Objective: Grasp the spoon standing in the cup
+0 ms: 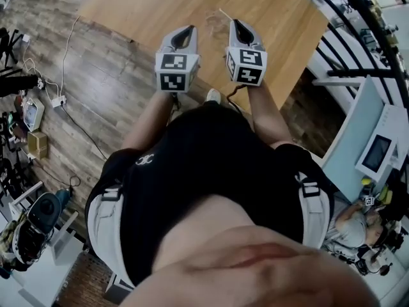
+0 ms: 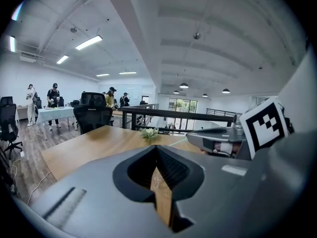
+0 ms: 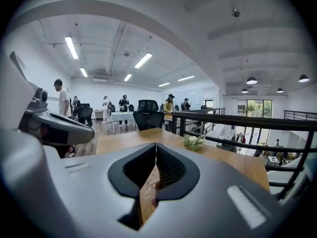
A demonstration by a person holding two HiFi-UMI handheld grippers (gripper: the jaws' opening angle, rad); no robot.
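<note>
Bright, even indoor light falls from long white fluorescent ceiling strips (image 2: 89, 42) and round black pendant lamps (image 3: 252, 80). Daylight glares through the far tall window (image 3: 255, 108). The pale wooden desk (image 1: 192, 8) carries a soft sheen and only faint shadows. All views are fisheye: the black metal railing (image 3: 237, 120) bows, and the corners of both gripper views go black. The grey left hand-held gripper (image 2: 156, 148) and grey right hand-held gripper (image 3: 156, 147) look slightly soft.
</note>
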